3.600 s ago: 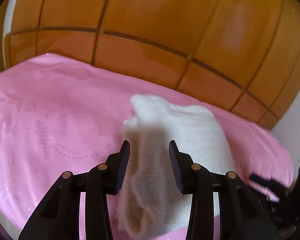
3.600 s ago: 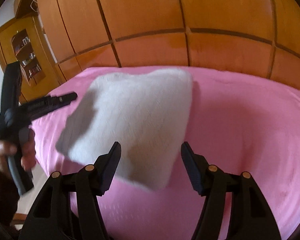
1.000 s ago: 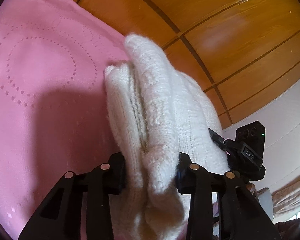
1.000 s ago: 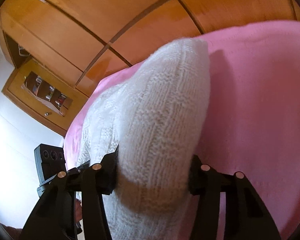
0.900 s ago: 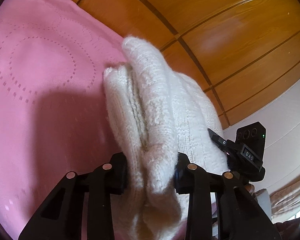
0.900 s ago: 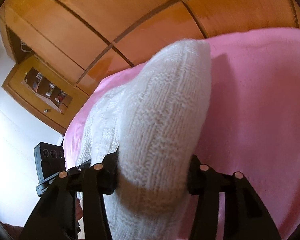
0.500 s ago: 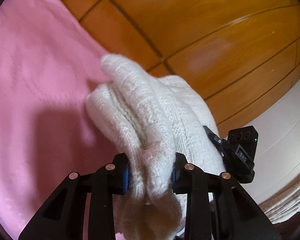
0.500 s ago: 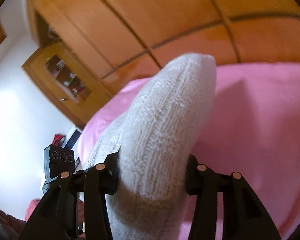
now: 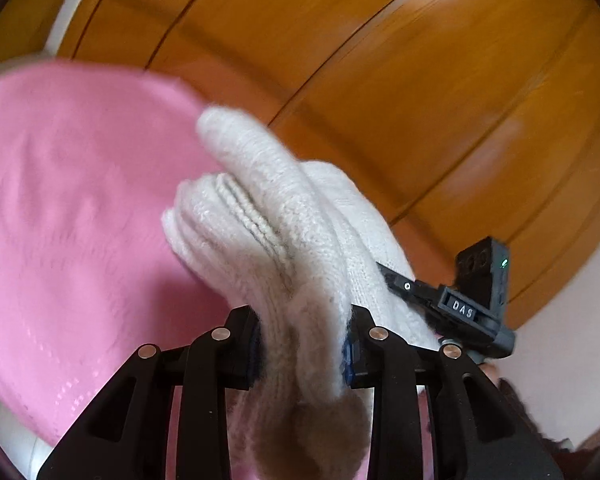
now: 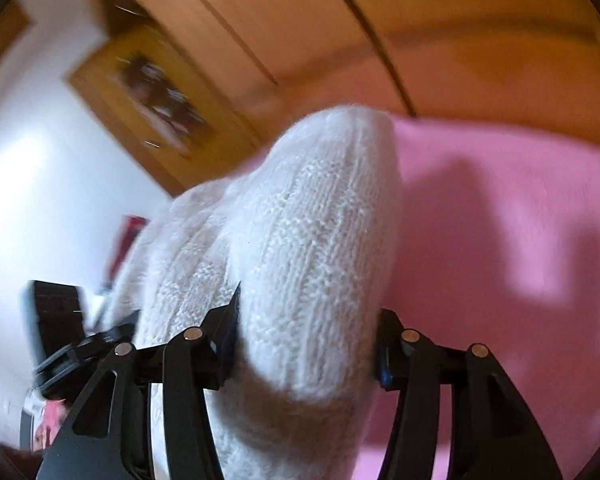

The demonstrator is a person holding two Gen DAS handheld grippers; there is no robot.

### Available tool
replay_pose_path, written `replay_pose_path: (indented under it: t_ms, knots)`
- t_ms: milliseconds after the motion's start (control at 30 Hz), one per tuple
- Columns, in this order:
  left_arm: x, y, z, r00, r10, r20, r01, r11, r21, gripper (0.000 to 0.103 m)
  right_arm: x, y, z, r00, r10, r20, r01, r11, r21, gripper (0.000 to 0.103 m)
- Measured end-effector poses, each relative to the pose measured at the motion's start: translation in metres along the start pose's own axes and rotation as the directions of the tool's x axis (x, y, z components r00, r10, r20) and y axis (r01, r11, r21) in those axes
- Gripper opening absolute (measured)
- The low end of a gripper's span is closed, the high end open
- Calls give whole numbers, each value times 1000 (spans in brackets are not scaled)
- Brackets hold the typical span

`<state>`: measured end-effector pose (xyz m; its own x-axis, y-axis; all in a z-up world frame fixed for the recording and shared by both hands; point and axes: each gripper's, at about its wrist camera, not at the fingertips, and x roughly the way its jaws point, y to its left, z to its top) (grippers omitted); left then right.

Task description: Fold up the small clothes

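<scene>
A folded white knitted garment [image 9: 284,232] hangs between both grippers above the pink bedcover [image 9: 60,220]. My left gripper [image 9: 302,340] is shut on one bunched end of it, the knit bulging over both pads. In the right wrist view the garment [image 10: 320,220] fills the gap of my right gripper [image 10: 306,344]. Those jaws are opening, and both pads still touch the knit. The right gripper's black housing [image 9: 482,276] shows at the garment's far end in the left wrist view. The folded stack hides what lies under it.
Orange wooden panelling [image 9: 380,80] rises right behind the bed. A wooden shelf unit [image 10: 152,92] stands on the white wall [image 10: 40,200] at left. Pink bedcover [image 10: 520,220] spreads to the right, with the grippers' shadows on it.
Both grippers have carried the garment up and sideways, blurring both views. The right view has rolled toward the white wall. The right jaws stand a little wider on the knit.
</scene>
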<state>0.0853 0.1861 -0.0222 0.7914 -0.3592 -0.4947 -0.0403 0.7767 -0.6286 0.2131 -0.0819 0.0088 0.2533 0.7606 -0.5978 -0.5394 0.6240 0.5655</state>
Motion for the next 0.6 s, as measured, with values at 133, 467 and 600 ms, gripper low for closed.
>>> replay_pose_path:
  t_ms: [133,467,600]
  knots:
    - [41,13,-26,976,203,-85,-198,978,61,45,26,-37,-26,993,-112,-28,114,991,70,83]
    - [26,-23,-24,870,485,90,-494,858,142,57,-37,28,-46,954,-240,178,261,960,-105,63]
    - [29,-6,-27,821,563,92,-571,812,122,62,-4,59,-81,953,-279,121,302,916,-264,45]
